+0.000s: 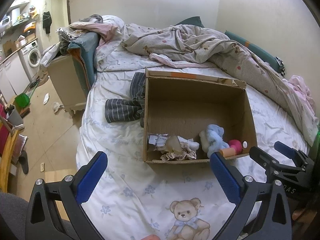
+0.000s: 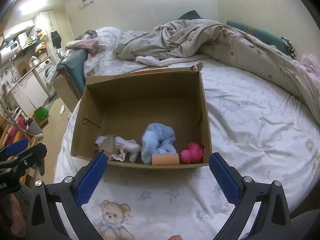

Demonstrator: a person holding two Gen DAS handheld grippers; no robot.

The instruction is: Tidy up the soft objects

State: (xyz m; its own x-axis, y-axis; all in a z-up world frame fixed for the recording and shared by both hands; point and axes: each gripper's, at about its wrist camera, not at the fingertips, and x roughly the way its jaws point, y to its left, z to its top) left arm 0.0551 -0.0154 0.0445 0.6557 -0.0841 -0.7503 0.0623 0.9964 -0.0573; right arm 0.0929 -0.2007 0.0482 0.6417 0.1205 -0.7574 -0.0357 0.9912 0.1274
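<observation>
Right tongs (image 2: 157,165) spread wide, empty, before cardboard box (image 2: 206,120) on bed (image 2: 250,124).

place: home bedroom | bed (image 1: 124,180); rumpled duvet (image 1: 190,42); washing machine (image 1: 33,57)

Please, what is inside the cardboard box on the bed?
In the cardboard box: a blue plush cloth, a pink rubber duck, an orange roll, white crumpled cloths. Anything beneath them is covered.

A rumpled checked duvet (image 2: 230,40) lies across the bed's far side, a washing machine (image 1: 33,57) beyond.
</observation>
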